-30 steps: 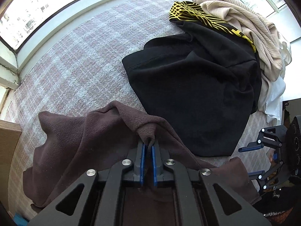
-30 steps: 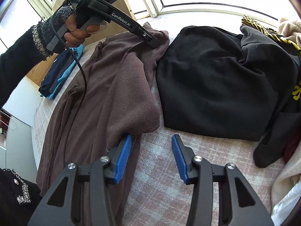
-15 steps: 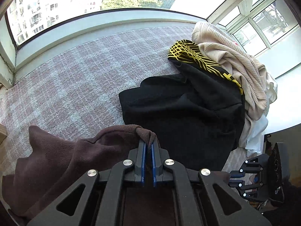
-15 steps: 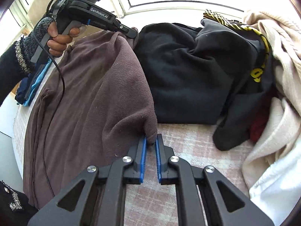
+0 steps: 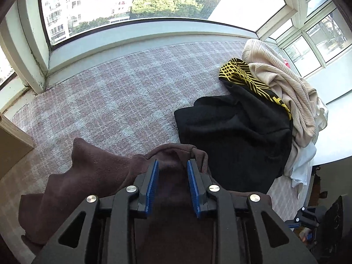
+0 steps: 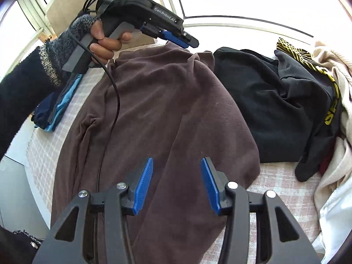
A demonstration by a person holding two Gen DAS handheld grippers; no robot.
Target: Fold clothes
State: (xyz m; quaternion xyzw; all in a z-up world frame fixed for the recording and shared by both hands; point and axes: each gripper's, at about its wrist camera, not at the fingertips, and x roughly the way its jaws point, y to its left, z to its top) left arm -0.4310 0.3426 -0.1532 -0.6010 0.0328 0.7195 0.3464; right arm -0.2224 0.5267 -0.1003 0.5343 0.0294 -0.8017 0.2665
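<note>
The brown fleece [image 6: 154, 114] lies spread on the checked blanket [image 5: 114, 101], running from the near edge toward the window side, with its far end bunched under your left gripper [image 5: 171, 167]. One sleeve shows folded in along its left side. Your left gripper's fingers stand apart, nothing between them, with the fleece's bunched edge just below and ahead of the tips. Seen from the right wrist, that left gripper [image 6: 189, 41] hangs just above the fleece's far edge, your left hand [image 6: 105, 41] wrapped round its handle and a cable [image 6: 114, 101] trailing down over the cloth. Your right gripper [image 6: 176, 165] is also wide, empty, over the fleece's near part.

Just beside the fleece on the right lies a black garment [image 6: 268, 105], its edge touching or slightly under the fleece. Past it, at the blanket's right edge, a heap: black-and-yellow cloth [image 5: 244, 77], a cream knit [image 5: 286, 83], white fabric [image 5: 303, 165]. At the left edge sits a blue folded stack [image 6: 59, 105].
</note>
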